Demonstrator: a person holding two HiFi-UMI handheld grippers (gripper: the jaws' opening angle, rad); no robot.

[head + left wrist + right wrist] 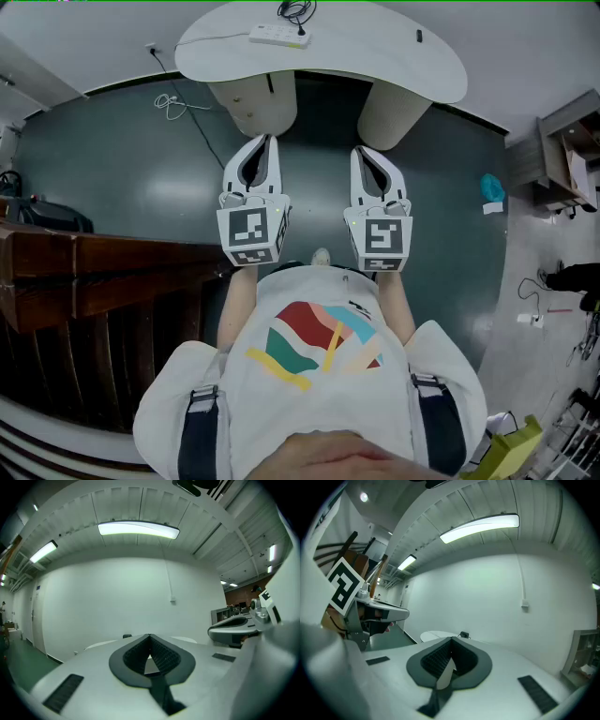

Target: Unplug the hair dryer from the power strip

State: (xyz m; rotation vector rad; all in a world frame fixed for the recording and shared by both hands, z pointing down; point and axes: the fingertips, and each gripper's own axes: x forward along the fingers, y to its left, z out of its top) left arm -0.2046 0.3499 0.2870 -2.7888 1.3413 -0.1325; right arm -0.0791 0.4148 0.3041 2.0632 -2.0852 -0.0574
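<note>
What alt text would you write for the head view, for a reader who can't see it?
Seen from above, a person holds the left tongs and the right tongs side by side, both shut and empty, pointing toward a white table. A white power strip with a black plug lies on it.

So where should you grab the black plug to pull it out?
Probably the plug itself, not its cord. It seems to sit on top of the power strip, at its right end, so come from above and pinch its sides.
</note>
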